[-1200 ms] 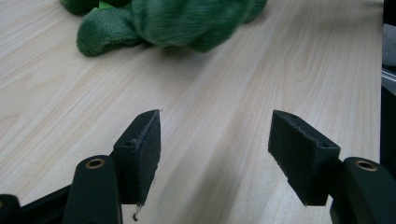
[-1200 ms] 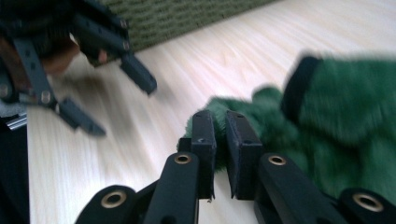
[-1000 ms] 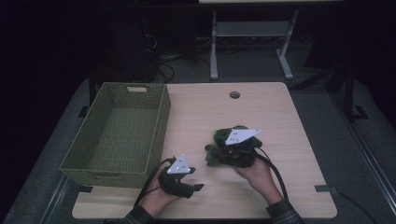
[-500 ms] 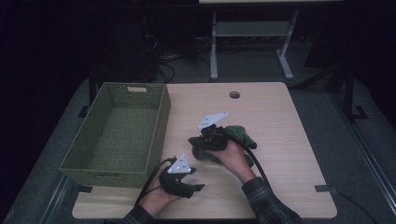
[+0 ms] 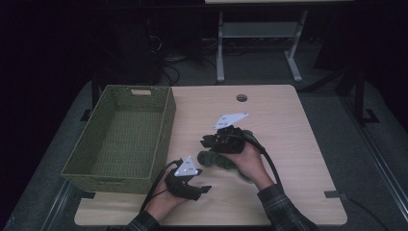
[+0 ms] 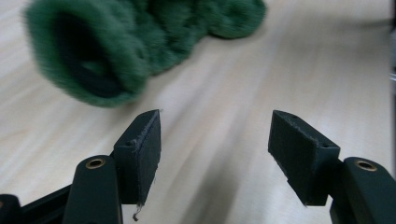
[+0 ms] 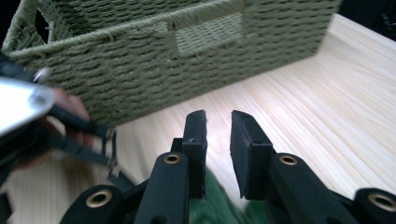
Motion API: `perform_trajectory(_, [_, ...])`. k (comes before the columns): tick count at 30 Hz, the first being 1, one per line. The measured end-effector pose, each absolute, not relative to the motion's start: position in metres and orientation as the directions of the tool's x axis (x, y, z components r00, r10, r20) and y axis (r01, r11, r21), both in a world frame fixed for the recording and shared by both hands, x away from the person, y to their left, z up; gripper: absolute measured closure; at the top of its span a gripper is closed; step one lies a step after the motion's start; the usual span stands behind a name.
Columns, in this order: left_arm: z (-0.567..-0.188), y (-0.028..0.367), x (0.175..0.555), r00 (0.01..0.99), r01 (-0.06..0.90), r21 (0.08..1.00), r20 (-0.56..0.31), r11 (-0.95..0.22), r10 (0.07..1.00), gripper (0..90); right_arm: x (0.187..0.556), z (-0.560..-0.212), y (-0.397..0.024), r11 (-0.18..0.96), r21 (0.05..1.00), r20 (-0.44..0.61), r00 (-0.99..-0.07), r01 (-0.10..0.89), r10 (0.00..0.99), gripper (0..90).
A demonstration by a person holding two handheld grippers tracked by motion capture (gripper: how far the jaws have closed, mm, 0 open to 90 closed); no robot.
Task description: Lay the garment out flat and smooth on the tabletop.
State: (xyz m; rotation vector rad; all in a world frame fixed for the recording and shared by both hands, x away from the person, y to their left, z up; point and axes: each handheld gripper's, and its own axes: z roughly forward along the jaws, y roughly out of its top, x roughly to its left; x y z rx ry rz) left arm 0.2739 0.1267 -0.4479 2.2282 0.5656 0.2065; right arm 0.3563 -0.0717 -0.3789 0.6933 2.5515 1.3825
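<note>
Our right gripper (image 7: 217, 123), jaws just parting with nothing between the tips, should re-grip the fuzzy green cloth (image 5: 217, 159), then swing toward ten o'clock into the woven green basket (image 5: 159, 127); left gripper (image 6: 215, 140) waits open.

High view: fixed overhead cam, faces fwd and down over whole table (image 5: 288, 125). Left gripper view: low, very close to tabletop, green fuzzy cloth (image 6: 130, 42) upper left. Right gripper view: low, faces basket (image 7: 154, 60) wall up close. All three share the tabletop; basket also left of high frame.
</note>
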Motion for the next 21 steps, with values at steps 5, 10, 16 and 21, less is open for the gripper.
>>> perform_trajectory(5, [-0.436,0.128,0.285,0.839,0.343,0.779,-0.003,-0.524,0.545,34.1,0.349,-0.376,-0.098,0.448,0.828,0.082,-0.864,0.337,0.498,75.0])
perform_trajectory(10, [-0.432,0.124,0.292,0.819,0.349,0.792,0.002,-0.501,0.574,33.7,0.338,-0.375,-0.123,0.437,0.828,0.083,-0.846,0.353,0.526,74.1])
perform_trajectory(16, [-0.432,0.120,0.303,0.797,0.372,0.793,-0.007,-0.483,0.604,33.8,0.324,-0.380,-0.151,0.419,0.830,0.086,-0.826,0.369,0.557,73.3])
perform_trajectory(21, [-0.433,0.117,0.310,0.790,0.383,0.786,-0.005,-0.486,0.613,35.1,0.312,-0.392,-0.174,0.410,0.817,0.104,-0.803,0.405,0.586,72.6])
